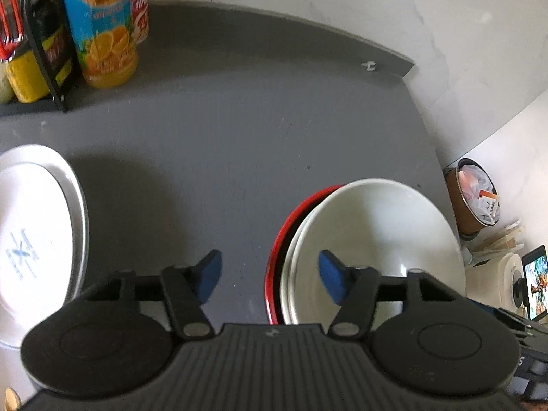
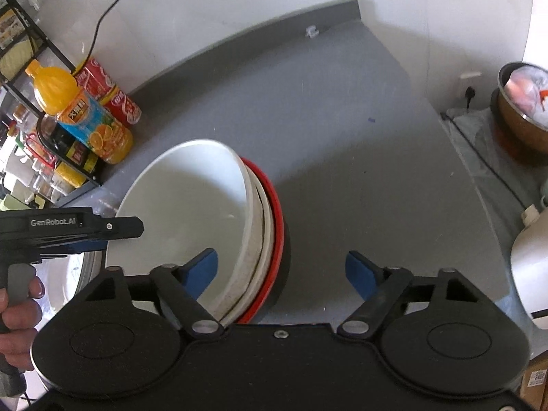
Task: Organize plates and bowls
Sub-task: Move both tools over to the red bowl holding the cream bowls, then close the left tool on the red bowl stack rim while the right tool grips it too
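Note:
A stack of bowls sits on the grey counter (image 1: 222,137): white bowls (image 1: 373,239) nested inside a red-rimmed black bowl (image 1: 279,239). In the right wrist view the same white bowls (image 2: 185,212) rest in the red-rimmed bowl (image 2: 279,226). A white plate on a metal tray (image 1: 37,226) lies at the left. My left gripper (image 1: 269,275) is open, hovering over the stack's left rim. My right gripper (image 2: 281,270) is open, astride the stack's right rim, gripping nothing. The left gripper's body (image 2: 68,229) shows at the left, held by a hand (image 2: 17,311).
An orange juice bottle (image 1: 102,30), a red can (image 1: 140,10) and a black wire rack (image 1: 41,41) of jars stand at the back left. A metal bowl (image 2: 524,109) with wrappers sits beyond the counter's right edge, near a white appliance (image 2: 531,267).

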A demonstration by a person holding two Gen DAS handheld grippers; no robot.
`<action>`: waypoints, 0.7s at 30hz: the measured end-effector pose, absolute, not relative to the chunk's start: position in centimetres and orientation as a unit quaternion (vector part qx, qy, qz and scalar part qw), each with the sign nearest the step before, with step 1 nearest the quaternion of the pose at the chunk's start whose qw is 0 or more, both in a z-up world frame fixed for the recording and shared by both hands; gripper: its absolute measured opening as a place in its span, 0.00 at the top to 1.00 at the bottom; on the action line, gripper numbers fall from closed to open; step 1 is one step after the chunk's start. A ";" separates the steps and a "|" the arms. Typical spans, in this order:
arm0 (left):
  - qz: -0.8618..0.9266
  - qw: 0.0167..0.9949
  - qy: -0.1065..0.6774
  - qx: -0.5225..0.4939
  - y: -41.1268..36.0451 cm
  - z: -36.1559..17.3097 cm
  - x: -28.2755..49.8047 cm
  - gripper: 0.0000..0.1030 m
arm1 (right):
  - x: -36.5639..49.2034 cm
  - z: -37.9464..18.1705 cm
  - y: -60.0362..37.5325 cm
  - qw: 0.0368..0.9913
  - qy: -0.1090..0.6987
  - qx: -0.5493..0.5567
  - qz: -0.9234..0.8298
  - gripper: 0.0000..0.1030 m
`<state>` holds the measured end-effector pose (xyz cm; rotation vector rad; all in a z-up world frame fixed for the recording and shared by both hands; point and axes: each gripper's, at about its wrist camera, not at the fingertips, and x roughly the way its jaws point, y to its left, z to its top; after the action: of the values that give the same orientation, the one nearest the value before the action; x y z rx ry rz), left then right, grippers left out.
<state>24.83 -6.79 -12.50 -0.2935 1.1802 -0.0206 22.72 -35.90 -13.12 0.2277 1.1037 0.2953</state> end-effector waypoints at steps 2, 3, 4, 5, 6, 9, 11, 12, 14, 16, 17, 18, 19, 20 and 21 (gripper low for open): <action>-0.005 0.817 0.559 -0.145 -6.6 -13.0 24.9 0.54 | 22.9 -13.6 -35.8 0.830 0.527 0.109 0.143 0.28; -0.002 0.814 0.561 -0.149 -6.5 -13.2 24.9 0.58 | 23.0 -13.8 -35.8 0.828 0.531 0.110 0.145 0.31; 0.000 0.812 0.563 -0.153 -6.4 -13.4 24.9 0.59 | 23.1 -14.0 -35.8 0.825 0.534 0.112 0.146 0.32; -0.001 0.810 0.564 -0.160 -6.3 -13.6 24.9 0.60 | 23.2 -14.2 -35.9 0.822 0.536 0.117 0.149 0.33; -0.001 0.807 0.566 -0.168 -6.2 -13.8 24.9 0.62 | 23.3 -14.3 -35.9 0.820 0.539 0.122 0.152 0.35; -0.004 0.801 0.570 -0.182 -6.3 -14.3 25.0 0.68 | 23.6 -14.6 -35.6 0.815 0.544 0.118 0.158 0.40; -0.006 0.794 0.575 -0.196 -6.3 -14.8 25.1 0.70 | 23.7 -14.9 -35.5 0.810 0.549 0.123 0.164 0.44; -0.007 0.790 0.577 -0.206 -6.1 -15.1 25.1 0.72 | 23.8 -15.0 -35.5 0.808 0.551 0.129 0.167 0.47; -0.011 0.785 0.580 -0.220 -5.9 -15.5 25.1 0.74 | 24.0 -15.3 -35.4 0.803 0.555 0.137 0.169 0.53; -0.012 0.783 0.579 -0.228 -5.8 -15.7 25.0 0.76 | 24.0 -15.4 -35.2 0.802 0.554 0.141 0.171 0.61; -0.013 0.784 0.579 -0.225 -5.9 -15.6 25.0 0.77 | 24.0 -15.2 -35.0 0.805 0.553 0.132 0.168 0.63; -0.015 0.785 0.578 -0.221 -5.9 -15.6 24.9 0.77 | 23.9 -15.1 -34.7 0.808 0.552 0.124 0.165 0.64; -0.017 0.787 0.577 -0.218 -6.0 -15.5 24.8 0.77 | 23.9 -15.1 -34.6 0.810 0.551 0.119 0.162 0.65; -0.020 0.788 0.576 -0.215 -6.1 -15.5 24.8 0.77 | 23.8 -15.0 -34.5 0.813 0.548 0.115 0.160 0.66; -0.026 0.789 0.576 -0.212 -6.0 -15.4 24.7 0.77 | 23.8 -14.9 -34.4 0.815 0.546 0.111 0.159 0.67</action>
<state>24.73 -6.04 -15.44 -0.4565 1.2404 -0.0549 23.76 -34.39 -14.92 0.2358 1.1644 0.3388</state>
